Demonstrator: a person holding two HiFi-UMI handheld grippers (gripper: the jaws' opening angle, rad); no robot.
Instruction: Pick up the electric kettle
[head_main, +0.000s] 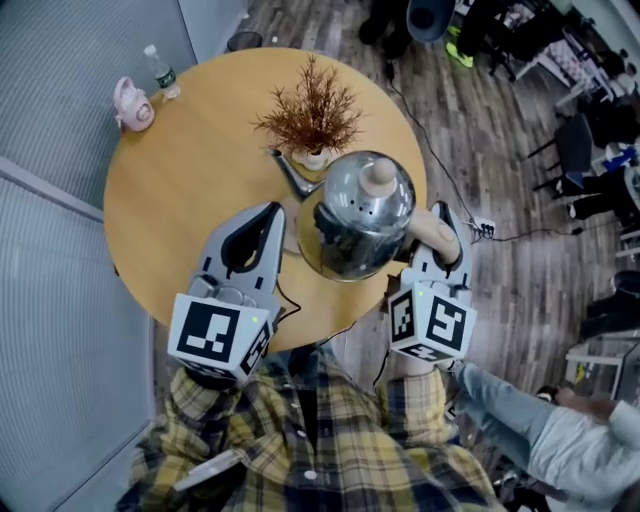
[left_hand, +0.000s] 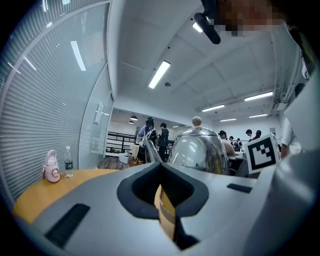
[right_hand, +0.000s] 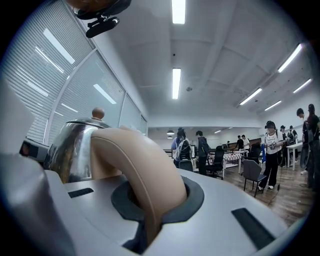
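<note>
Between the right claw's (right_hand: 155, 210) jaws: the beige handle (right_hand: 135, 165), pinched tight where its arch comes down.
Beside it, left claw (left_hand: 160, 166): jaws pressed together and seemingly empty, with only table tan showing through the slot.
Kettle (head_main: 362, 215): hangs from that one grip above the table's (head_main: 180, 190) near edge, seemingly lifted off it, with the spout toward the plant (head_main: 312, 110).
Handling: stiff, polished steel that is likely slippery. It is heavy if filled, and the weight sits off the handle, so it will want to tip spoutward.
Hold: the handle only, gripped deep in the pads.
Far edge: bottle (head_main: 160, 70) and pink flask (head_main: 132, 105), well apart.
</note>
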